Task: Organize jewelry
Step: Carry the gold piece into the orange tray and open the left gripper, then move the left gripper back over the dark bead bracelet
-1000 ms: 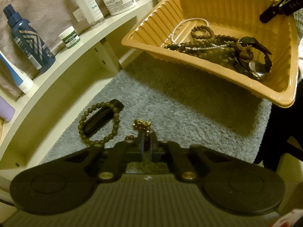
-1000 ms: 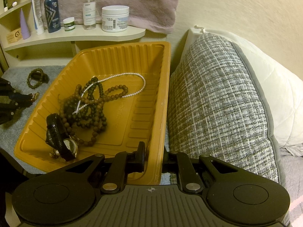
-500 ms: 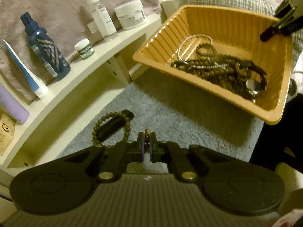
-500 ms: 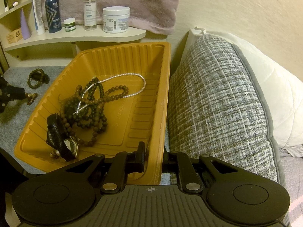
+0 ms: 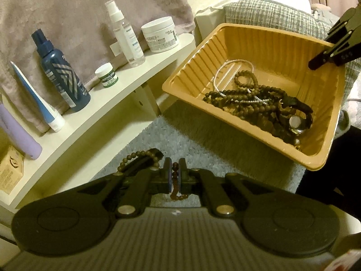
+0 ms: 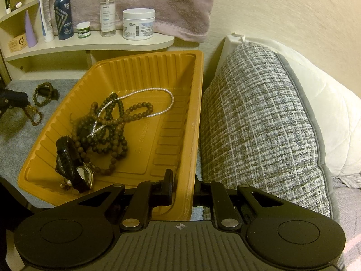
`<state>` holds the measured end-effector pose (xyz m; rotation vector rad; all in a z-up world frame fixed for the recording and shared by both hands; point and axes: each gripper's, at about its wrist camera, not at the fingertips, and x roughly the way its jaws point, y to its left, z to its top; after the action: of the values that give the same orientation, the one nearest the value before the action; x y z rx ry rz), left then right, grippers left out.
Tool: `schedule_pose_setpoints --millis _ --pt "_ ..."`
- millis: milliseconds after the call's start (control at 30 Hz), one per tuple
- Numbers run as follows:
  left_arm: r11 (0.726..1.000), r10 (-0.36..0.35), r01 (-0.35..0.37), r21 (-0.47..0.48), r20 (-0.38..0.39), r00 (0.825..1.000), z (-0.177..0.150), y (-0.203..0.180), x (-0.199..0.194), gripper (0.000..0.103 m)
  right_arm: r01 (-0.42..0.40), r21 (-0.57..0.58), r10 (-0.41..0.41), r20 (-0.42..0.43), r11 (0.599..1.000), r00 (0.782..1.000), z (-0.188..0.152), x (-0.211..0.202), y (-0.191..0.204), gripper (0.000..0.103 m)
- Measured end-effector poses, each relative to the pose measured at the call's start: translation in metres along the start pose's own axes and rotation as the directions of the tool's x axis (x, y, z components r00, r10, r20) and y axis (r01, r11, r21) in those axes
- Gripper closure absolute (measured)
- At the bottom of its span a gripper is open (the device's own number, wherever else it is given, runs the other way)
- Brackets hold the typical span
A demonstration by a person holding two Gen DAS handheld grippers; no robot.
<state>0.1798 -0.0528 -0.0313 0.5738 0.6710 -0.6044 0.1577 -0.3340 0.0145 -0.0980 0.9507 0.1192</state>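
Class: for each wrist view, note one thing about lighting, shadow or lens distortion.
Left wrist view: warm yellowish light, and the orange tray casts a dark shadow on the grey rug beneath it. Right wrist view: fisheye bends the shelf edge, and the pillow bulges outward.

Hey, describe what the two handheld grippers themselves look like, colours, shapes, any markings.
Both look alike. The left gripper and right gripper are matte black, with a ribbed grey-black body, two round flat discs at the sides, angled linkage arms with silvery pivot pins, and narrow flat fingers. A small white crosshair mark sits at the centre. No cables or sleeves visible.
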Motion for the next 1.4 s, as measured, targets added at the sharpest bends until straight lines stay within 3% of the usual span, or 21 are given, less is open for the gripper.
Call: schedule_pose_setpoints --millis 433,800,1167,1400 --pt "0.999 -0.053 0.053 0.003 0.113 0.992 0.039 -0.007 -0.030 0.099 0.000 0.000 0.000 0.000 1.000 1.000 0.000 0.000 0.000 0.089" --pt "0.988 -0.152 0.146 0.044 0.239 0.959 0.091 -0.032 -0.050 0.099 -0.001 -0.002 0.001 0.001 1.000 1.000 0.000 0.000 0.000 0.090" --pt "0.969 -0.245 0.227 0.099 0.246 0.938 0.111 -0.068 -0.037 0.099 -0.002 -0.001 0.002 0.001 1.000 1.000 0.000 -0.001 0.000 0.090" --pt "0.960 -0.272 0.250 0.124 0.215 0.938 0.109 -0.088 -0.025 0.099 -0.003 0.001 0.003 0.001 1.000 1.000 0.000 -0.002 0.001 0.090"
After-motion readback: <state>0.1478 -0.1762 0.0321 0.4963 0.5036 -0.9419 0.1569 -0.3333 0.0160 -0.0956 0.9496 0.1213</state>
